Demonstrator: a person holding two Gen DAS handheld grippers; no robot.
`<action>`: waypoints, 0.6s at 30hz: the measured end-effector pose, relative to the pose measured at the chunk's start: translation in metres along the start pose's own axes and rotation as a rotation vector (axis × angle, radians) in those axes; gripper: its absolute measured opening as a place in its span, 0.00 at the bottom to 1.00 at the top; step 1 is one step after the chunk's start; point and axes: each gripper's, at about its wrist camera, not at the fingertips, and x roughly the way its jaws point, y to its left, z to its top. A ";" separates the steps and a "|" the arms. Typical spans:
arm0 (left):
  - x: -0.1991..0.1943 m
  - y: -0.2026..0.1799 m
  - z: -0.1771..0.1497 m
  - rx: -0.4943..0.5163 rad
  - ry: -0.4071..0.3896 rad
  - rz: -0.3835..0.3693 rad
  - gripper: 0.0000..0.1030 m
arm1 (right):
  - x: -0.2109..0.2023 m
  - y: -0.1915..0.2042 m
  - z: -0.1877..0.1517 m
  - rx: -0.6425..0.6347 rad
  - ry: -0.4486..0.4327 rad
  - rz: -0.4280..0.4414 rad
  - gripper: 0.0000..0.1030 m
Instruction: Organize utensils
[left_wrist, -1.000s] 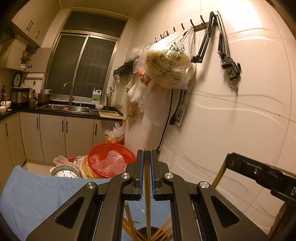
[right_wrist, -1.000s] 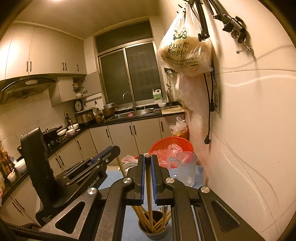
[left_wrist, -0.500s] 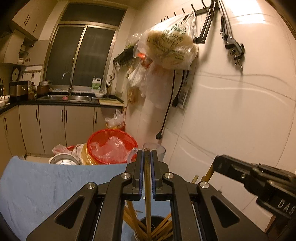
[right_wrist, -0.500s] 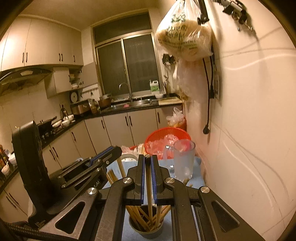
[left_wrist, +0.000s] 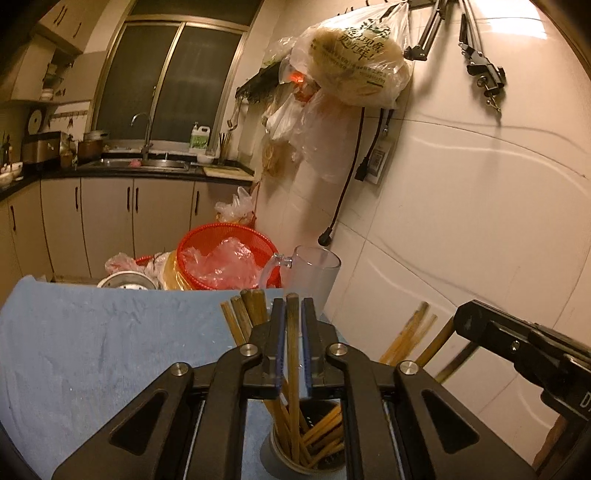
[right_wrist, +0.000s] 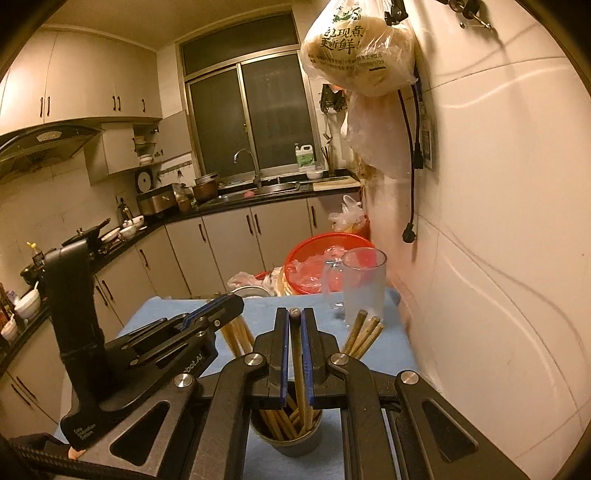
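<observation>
A grey metal cup (left_wrist: 275, 459) (right_wrist: 288, 446) stands on the blue cloth (left_wrist: 92, 350) and holds several wooden chopsticks (left_wrist: 321, 432). My left gripper (left_wrist: 291, 301) hangs just above it, its jaws opening. One upright chopstick (left_wrist: 291, 332) stands loosely between them, its lower end down in the cup. My right gripper (right_wrist: 294, 313) is over the same cup with jaws opening too. A second chopstick (right_wrist: 297, 350) stands between them, reaching into the cup. The left gripper (right_wrist: 231, 304) shows side-on in the right wrist view, close beside the right one.
A clear glass mug (left_wrist: 314, 277) (right_wrist: 364, 291) stands behind the cup near the white tiled wall (left_wrist: 461, 221). Beyond the cloth's far edge sits a red basket (left_wrist: 221, 254) with plastic bags. A filled plastic bag (left_wrist: 354, 62) hangs overhead on the wall.
Both grippers have sunk toward the cup, lowering their chopsticks into it. The cup and the mug now show more fully. The jaws of both have eased slightly apart.
</observation>
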 end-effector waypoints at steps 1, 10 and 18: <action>-0.004 0.001 0.000 -0.005 -0.005 0.000 0.29 | -0.001 -0.001 0.000 0.008 0.000 0.003 0.16; -0.056 0.017 -0.001 -0.024 -0.054 0.024 0.58 | -0.042 -0.007 -0.002 0.059 -0.061 -0.005 0.50; -0.091 0.034 -0.046 0.007 0.014 0.113 0.83 | -0.072 -0.006 -0.035 0.123 -0.078 -0.027 0.82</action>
